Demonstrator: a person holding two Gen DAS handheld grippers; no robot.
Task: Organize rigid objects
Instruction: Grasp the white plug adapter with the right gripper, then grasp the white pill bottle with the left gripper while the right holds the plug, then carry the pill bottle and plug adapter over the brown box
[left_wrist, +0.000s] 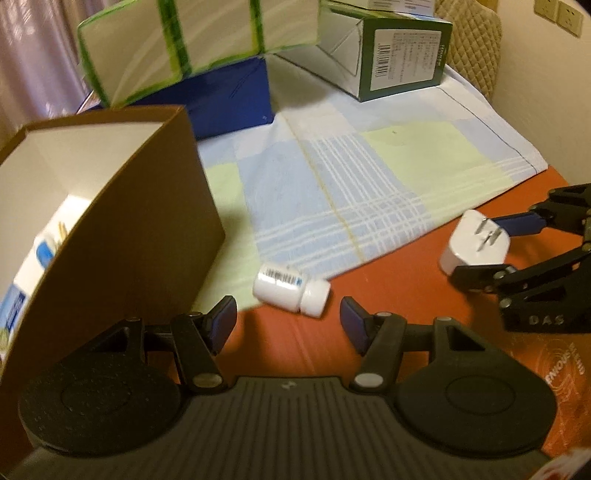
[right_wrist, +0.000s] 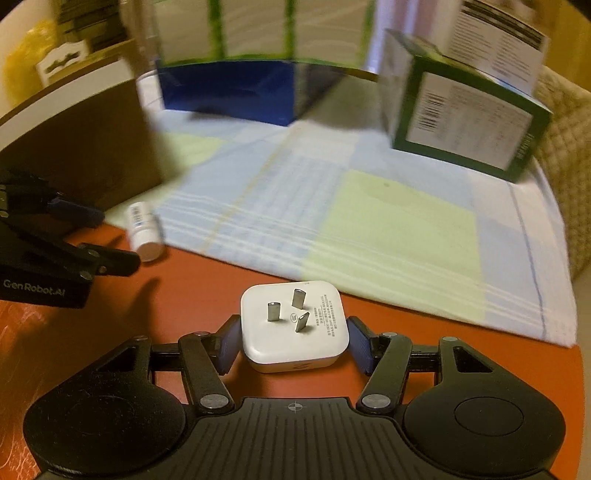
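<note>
My right hand-held gripper (right_wrist: 291, 345) grasps the white plug adapter (right_wrist: 293, 326); my left hand-held gripper (left_wrist: 288, 323) stands released near the white bottle (left_wrist: 291, 288).

The left gripper (left_wrist: 288, 321) fills the bottom of the left wrist view, angled steeply downward, its two blue-padded fingers (left_wrist: 221, 323) standing well apart with nothing between them. In the right wrist view it reaches in from the left edge of the frame. The right gripper (right_wrist: 293, 341) sits at the bottom centre of the right wrist view, also tilted steeply down, its fingers (right_wrist: 229, 343) closed in against the two sides of a white plug adapter (right_wrist: 295, 328), prongs facing up. In the left wrist view it enters from the right edge, at mid-height.
</note>
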